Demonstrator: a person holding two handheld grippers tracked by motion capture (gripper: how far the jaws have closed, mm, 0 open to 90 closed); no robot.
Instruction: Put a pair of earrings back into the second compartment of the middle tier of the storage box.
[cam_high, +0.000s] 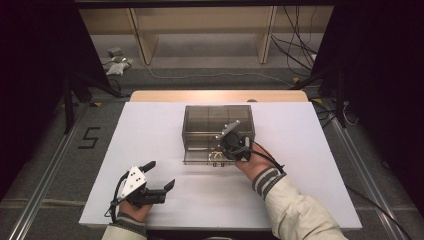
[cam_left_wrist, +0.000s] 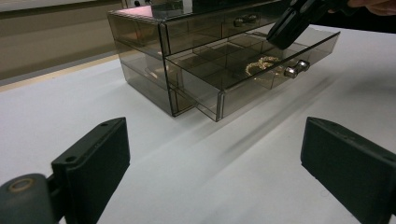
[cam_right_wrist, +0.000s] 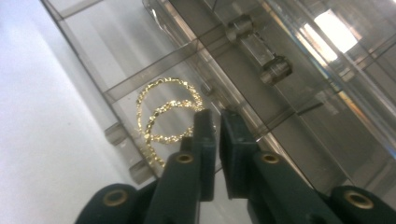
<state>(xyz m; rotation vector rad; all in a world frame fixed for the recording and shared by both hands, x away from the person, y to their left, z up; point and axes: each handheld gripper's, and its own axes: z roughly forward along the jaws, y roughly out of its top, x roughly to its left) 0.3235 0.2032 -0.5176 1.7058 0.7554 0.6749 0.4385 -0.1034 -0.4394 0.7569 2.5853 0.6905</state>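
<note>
I am hovering the nearly closed right gripper (cam_right_wrist: 217, 116) over the gold chain (cam_right_wrist: 166, 109) in the open drawer (cam_left_wrist: 261, 70), and I judge widening before descending wise, while the left gripper (cam_high: 162, 175) is resting wide open.

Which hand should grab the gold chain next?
Right. The right gripper is already over the open drawer, jaws nearly shut beside the gold chain. The left gripper waits open, far off.

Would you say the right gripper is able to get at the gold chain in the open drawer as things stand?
Probably yes: the right gripper hangs just above the gold chain, and the drawer is pulled out with nothing covering it.
</note>
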